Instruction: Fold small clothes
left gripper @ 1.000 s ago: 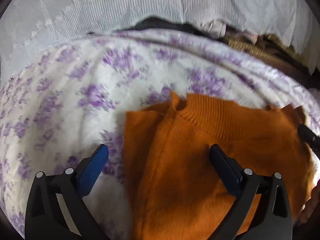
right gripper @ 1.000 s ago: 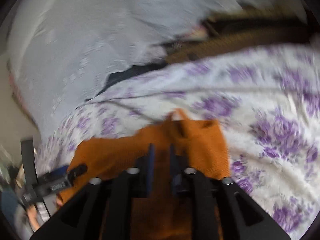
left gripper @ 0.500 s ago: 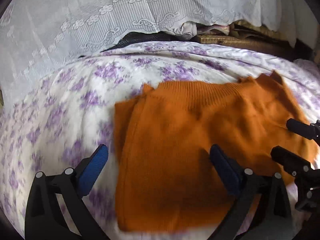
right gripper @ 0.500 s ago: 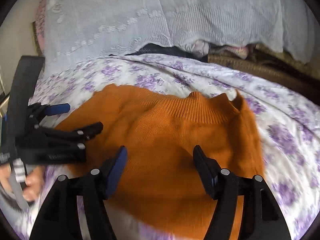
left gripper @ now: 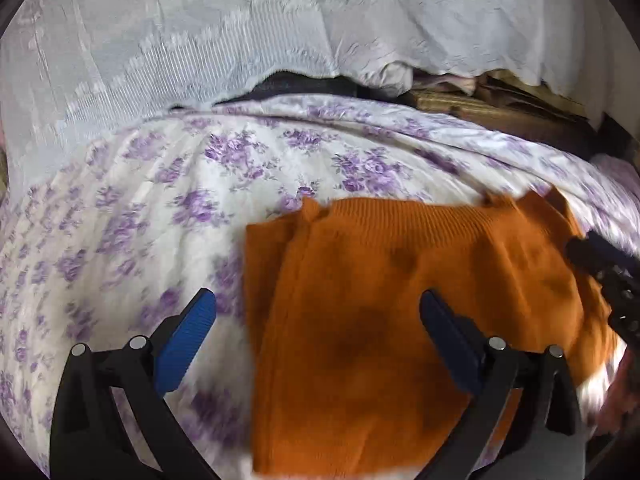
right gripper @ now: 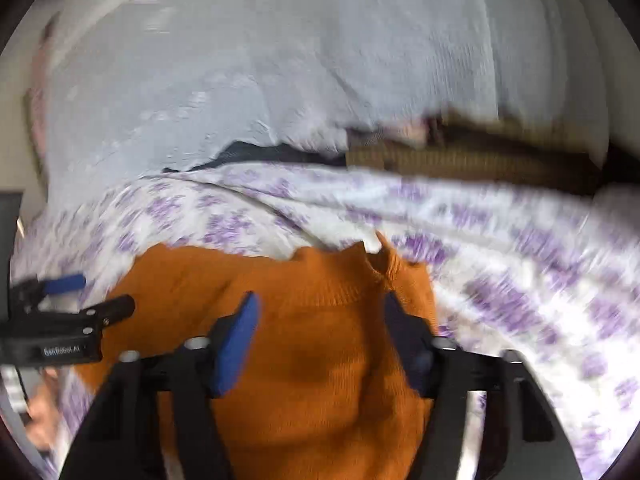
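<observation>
Left hand-held gripper (left gripper: 316,320): jaws spread wide, nothing between the blue pads (left gripper: 188,336). It sits at the lower centre of the left wrist view, above the left edge of the folded orange knitted sweater (left gripper: 400,320). One pad is over the white bedsheet with purple flower print (left gripper: 160,200), the other over the knit.

Right hand-held gripper (right gripper: 320,320): jaws spread, holding nothing, at the lower centre of the right wrist view, over the sweater's ribbed collar area (right gripper: 336,280). Whether its pads touch the cloth cannot be told; the frame is blurred.

The sweater lies flat on the bedsheet, filling the lower centre and lower right of the left view. A white lace cloth (left gripper: 200,40) hangs across the top of the frame, with brown woven material (left gripper: 480,108) at upper right.
</observation>
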Demonstrator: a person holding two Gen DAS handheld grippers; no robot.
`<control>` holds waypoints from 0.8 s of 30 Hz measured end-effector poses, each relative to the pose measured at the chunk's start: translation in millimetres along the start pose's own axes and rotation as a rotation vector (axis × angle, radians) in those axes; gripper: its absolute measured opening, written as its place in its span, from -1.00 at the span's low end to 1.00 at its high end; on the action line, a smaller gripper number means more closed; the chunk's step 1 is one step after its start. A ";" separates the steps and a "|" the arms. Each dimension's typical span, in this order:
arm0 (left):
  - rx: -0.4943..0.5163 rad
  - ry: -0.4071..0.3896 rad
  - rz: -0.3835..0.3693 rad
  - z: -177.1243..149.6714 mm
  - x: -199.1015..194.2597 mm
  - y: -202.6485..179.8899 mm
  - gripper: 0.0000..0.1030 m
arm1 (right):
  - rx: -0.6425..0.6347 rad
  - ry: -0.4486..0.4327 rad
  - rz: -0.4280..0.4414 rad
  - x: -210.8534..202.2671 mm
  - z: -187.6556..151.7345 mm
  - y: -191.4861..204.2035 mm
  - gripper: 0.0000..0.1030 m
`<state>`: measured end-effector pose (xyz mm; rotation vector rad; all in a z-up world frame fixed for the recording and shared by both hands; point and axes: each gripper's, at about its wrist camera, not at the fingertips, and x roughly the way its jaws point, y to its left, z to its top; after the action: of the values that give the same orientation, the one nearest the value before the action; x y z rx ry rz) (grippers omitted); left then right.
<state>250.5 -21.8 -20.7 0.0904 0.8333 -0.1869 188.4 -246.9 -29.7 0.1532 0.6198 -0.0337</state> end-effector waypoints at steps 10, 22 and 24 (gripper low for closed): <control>-0.129 0.060 -0.074 -10.2 26.2 24.5 0.92 | 0.199 0.001 0.067 -0.7 -11.5 -36.5 -0.18; -0.028 0.068 0.131 -2.3 44.6 8.3 0.92 | -0.028 0.200 -0.026 82.6 12.1 33.0 0.14; -0.059 0.080 0.100 -1.3 46.4 14.6 0.92 | -0.016 0.191 -0.020 76.3 14.1 31.7 0.12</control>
<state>283.0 -13.3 -56.0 0.0845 0.9110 -0.0655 261.0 -216.6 -58.5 0.1354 0.8117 -0.0338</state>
